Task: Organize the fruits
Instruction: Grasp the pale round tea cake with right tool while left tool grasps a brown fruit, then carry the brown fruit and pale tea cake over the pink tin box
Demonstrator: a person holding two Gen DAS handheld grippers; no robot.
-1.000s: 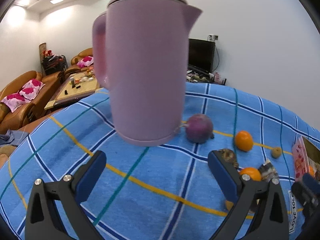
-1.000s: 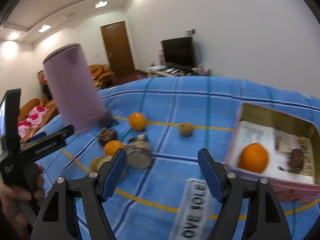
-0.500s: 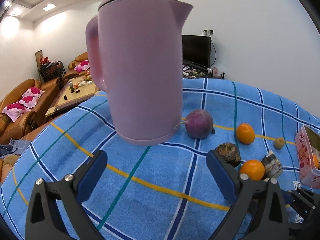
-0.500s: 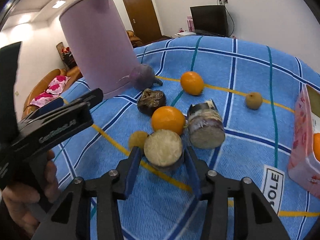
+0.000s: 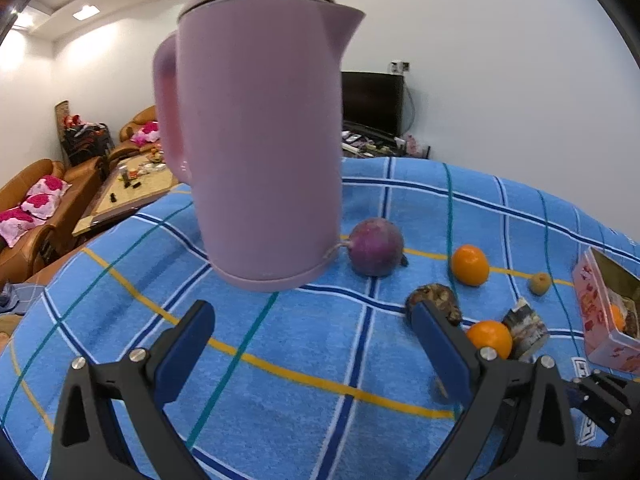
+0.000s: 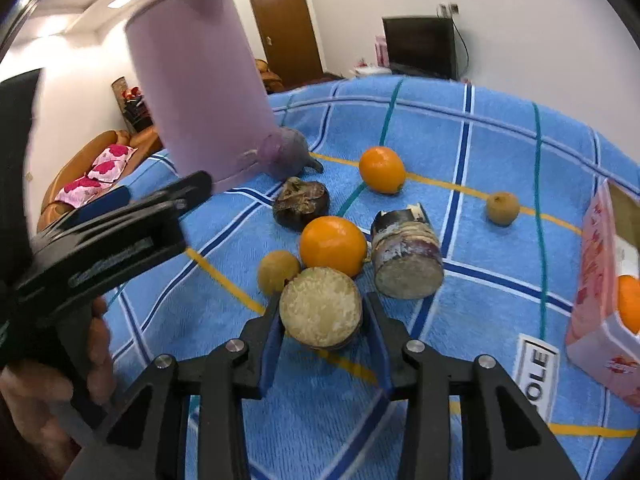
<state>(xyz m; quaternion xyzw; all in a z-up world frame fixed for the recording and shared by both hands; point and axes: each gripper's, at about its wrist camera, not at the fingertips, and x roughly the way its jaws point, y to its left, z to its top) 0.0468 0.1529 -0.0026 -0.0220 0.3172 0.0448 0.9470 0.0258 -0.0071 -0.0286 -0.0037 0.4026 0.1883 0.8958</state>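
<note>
My right gripper (image 6: 322, 314) is shut on a cut sugarcane piece (image 6: 321, 313), pale cut face toward the camera, just above the blue cloth. Beyond it lie an orange (image 6: 333, 246), a small brown fruit (image 6: 278, 271), a second sugarcane piece (image 6: 406, 258), a dark wrinkled fruit (image 6: 301, 203), another orange (image 6: 382, 170), a small tan fruit (image 6: 503, 208) and a purple round fruit (image 6: 289, 153). The pink box (image 6: 600, 284) at right holds an orange (image 6: 630, 306). My left gripper (image 5: 316, 350) is open and empty, facing the purple fruit (image 5: 375, 247) and dark fruit (image 5: 434, 302).
A tall pink kettle (image 5: 256, 136) stands on the blue checked tablecloth (image 5: 280, 360) just ahead of the left gripper and touches the purple fruit. The left gripper body (image 6: 100, 240) and the hand holding it fill the left of the right wrist view. Sofas and a TV lie beyond the table.
My right gripper moved forward to the fruit cluster, closed on the sugarcane piece and now holds it slightly raised. The left gripper shifted only a little.
</note>
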